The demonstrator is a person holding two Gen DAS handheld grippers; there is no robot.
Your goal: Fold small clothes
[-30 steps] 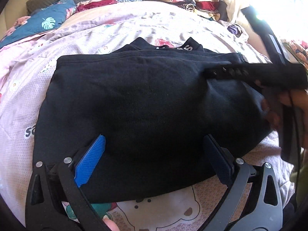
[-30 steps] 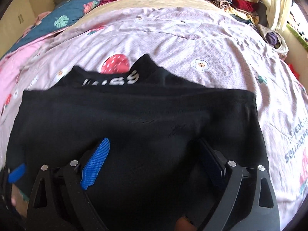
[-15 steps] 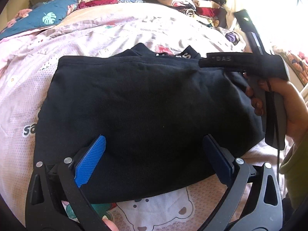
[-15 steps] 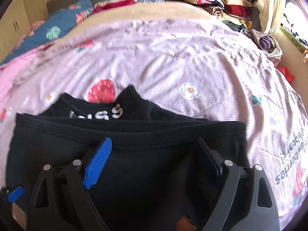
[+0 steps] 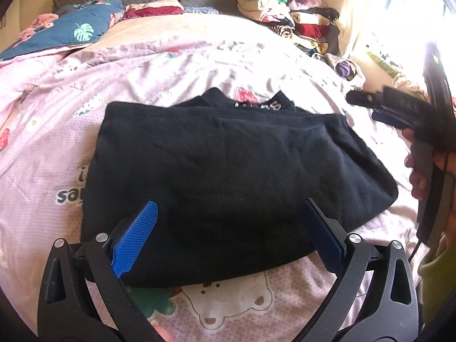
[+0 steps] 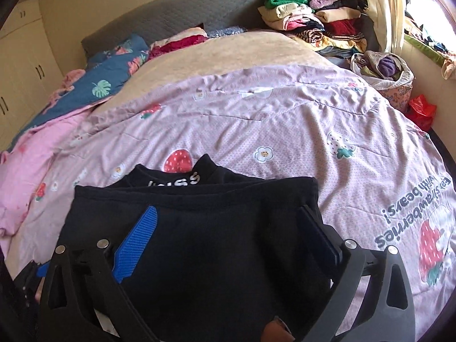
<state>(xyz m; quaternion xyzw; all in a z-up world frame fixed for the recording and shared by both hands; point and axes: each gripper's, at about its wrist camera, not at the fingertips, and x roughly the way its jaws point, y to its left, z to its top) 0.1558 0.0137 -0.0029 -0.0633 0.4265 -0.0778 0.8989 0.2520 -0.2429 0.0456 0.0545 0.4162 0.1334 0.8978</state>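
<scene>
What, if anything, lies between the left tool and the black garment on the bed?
Nothing visible does. The left tool hangs open just above the black garment, which lies folded on the pink quilt with nothing on top of it.

Right gripper (image 5: pixel 382 108) lifted off the black garment (image 5: pixel 228 176), moved to frame's right edge, jaws opening, nothing between them. Right wrist view rose; garment sank to lower frame.

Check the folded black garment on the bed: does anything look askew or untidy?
Slightly. On the black garment, a lower layer with white lettering sticks out past the far folded edge, so the layers are not flush. Otherwise it lies flat on the pink quilt; nothing looks spilled or damaged.
</scene>
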